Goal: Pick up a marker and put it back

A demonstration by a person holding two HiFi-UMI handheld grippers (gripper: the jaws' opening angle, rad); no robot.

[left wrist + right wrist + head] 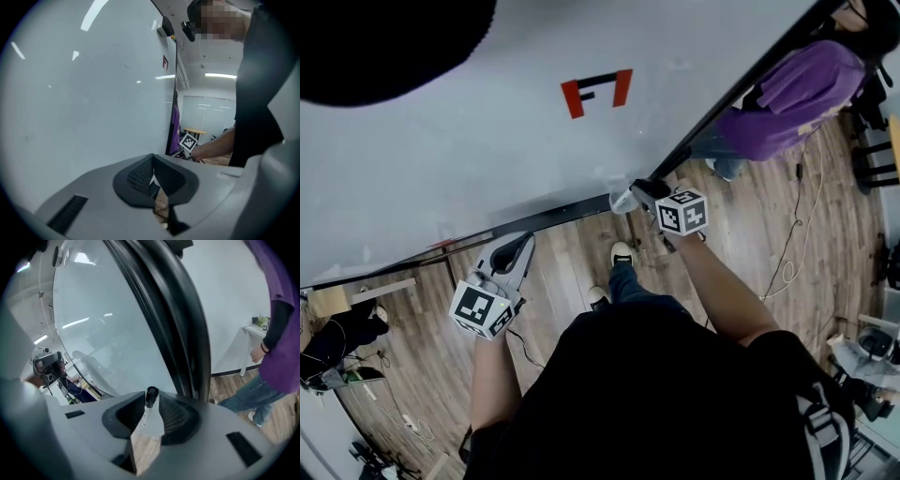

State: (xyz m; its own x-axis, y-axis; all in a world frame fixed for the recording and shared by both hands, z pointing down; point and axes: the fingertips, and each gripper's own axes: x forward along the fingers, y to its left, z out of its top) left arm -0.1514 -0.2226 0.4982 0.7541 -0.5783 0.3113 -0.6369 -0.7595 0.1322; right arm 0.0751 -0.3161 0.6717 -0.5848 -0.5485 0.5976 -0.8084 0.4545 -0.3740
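Observation:
A marker [150, 397] with a black cap and white barrel stands between the jaws of my right gripper [155, 405]. It leans on the left pad, and a gap shows on its right side, so the jaws stand open around it. In the head view my right gripper [636, 195] is at the whiteboard's lower corner, where the black frame [553, 217] turns. My left gripper [517, 246] hangs below the board's lower edge, shut with nothing in it; in its own view the pads [140, 174] nearly meet.
The whiteboard [487, 141] carries a red mark [596, 92]. A person in a purple top [797, 94] stands beyond the board's right edge. Cables [792, 253] lie on the wooden floor, and clutter sits at the lower left [337, 352].

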